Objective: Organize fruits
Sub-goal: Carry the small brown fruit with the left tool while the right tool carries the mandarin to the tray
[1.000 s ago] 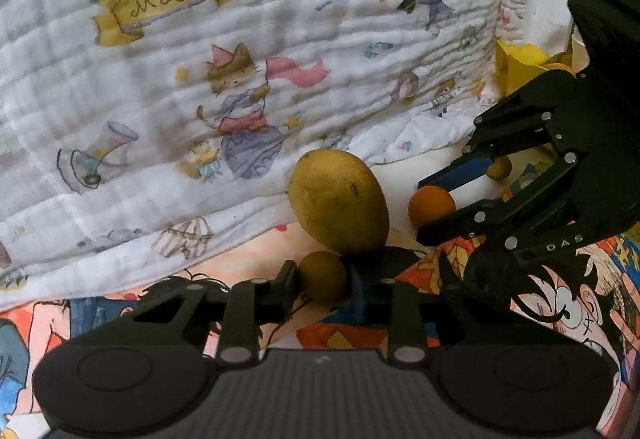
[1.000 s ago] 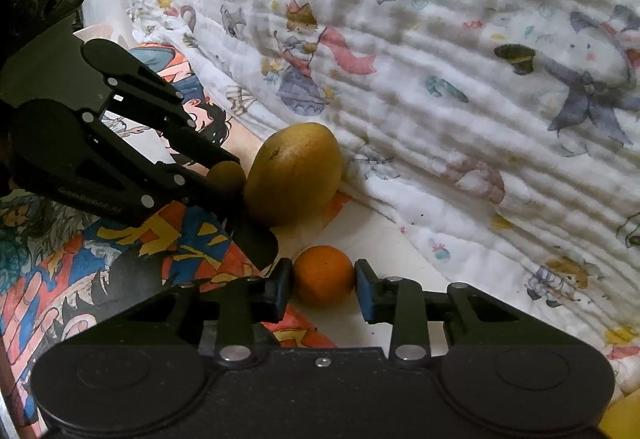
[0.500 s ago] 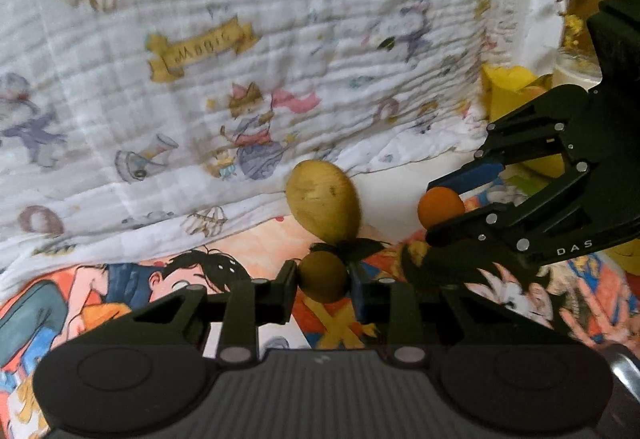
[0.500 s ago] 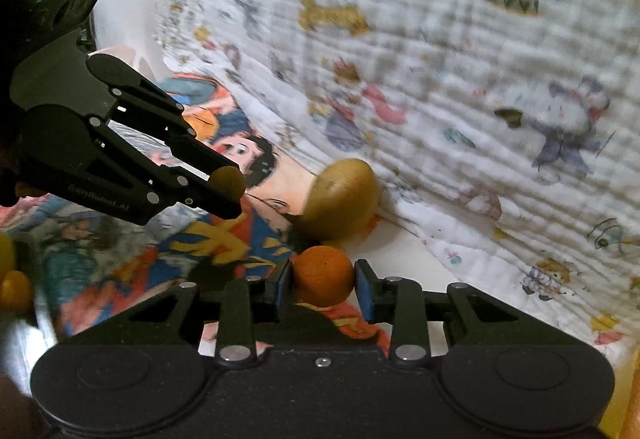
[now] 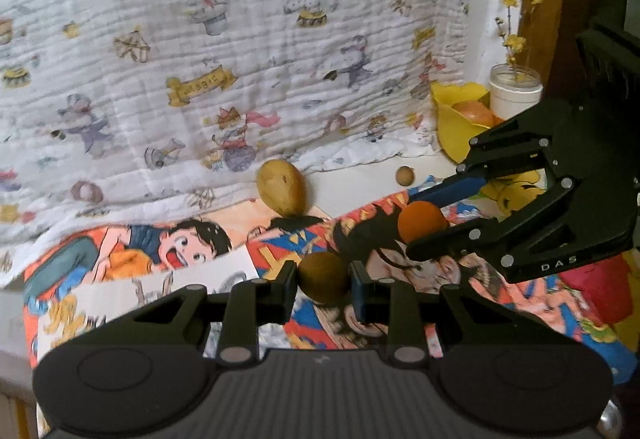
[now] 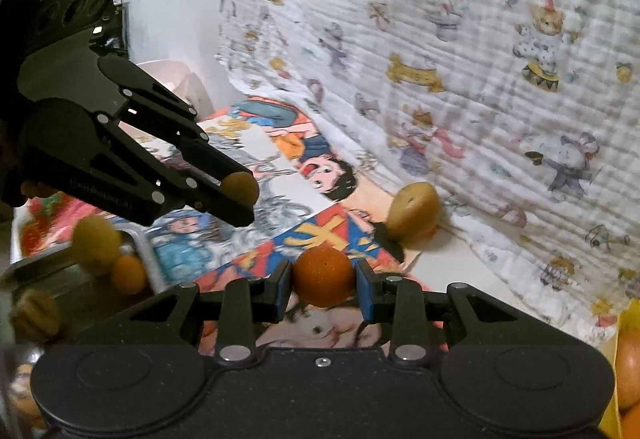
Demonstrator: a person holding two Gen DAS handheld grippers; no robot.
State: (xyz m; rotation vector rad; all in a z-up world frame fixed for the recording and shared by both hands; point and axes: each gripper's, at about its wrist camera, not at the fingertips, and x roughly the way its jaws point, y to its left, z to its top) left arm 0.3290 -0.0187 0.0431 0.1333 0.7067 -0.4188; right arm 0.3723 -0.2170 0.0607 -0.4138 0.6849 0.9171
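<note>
The left wrist view looks forward along the left claw (image 5: 323, 279) from low over the counter (image 5: 360, 187), toward the hanging blanket (image 5: 240, 39) at the far side. The right claw (image 5: 430, 227) enters it from the right, near. The right wrist view looks along its own claw from the same low height, turned a little left, so the left claw (image 6: 240, 195) shows at its left. Both views share the mango (image 5: 282, 188) by the blanket and the comic cloth (image 5: 120, 259).
</note>
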